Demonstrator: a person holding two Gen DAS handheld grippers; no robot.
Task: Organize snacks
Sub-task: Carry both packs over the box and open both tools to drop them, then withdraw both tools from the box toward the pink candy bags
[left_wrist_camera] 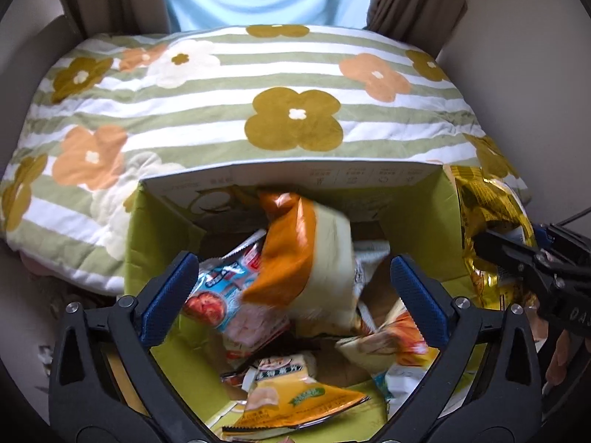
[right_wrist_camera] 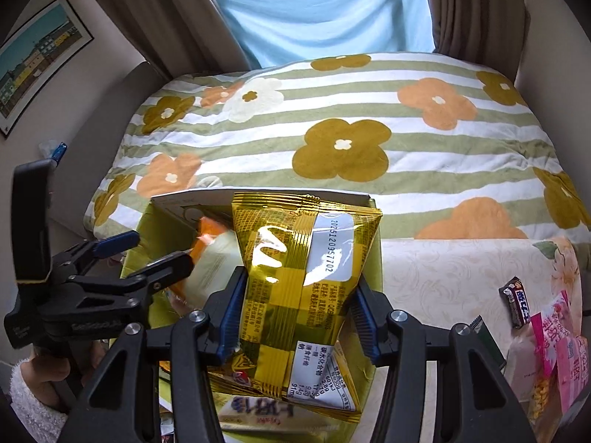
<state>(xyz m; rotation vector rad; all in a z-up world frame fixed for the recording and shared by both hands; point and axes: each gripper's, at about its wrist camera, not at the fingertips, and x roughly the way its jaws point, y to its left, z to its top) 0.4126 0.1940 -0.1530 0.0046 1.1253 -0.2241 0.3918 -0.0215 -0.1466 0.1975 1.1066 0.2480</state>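
The right claw (right_wrist_camera: 299, 317) pinches a gold foil snack bag (right_wrist_camera: 306, 280) across its middle, holding it over the right side of the green cardboard box (left_wrist_camera: 417, 221), which stands against the flowered bed quilt (right_wrist_camera: 343, 147). The bag looks light and puffed with air; its foil is slick and crinkly and whatever is inside probably crushes easily, so a soft squeeze across the body or a hold on the crimped end seam seems the safer grip. The left claw (left_wrist_camera: 291, 295) is spread wide and holds nothing, hanging over the box above an orange-and-cream packet (left_wrist_camera: 314, 251) that is motion-blurred and free of both pads. There is one box. Inside it roughly five or six flat sachets and packets show, overlapping too much for a firm count. On the cream-patterned surface (right_wrist_camera: 443, 277) to the right lie one dark candy bar (right_wrist_camera: 515, 304) and about two pink packets (right_wrist_camera: 561, 347).
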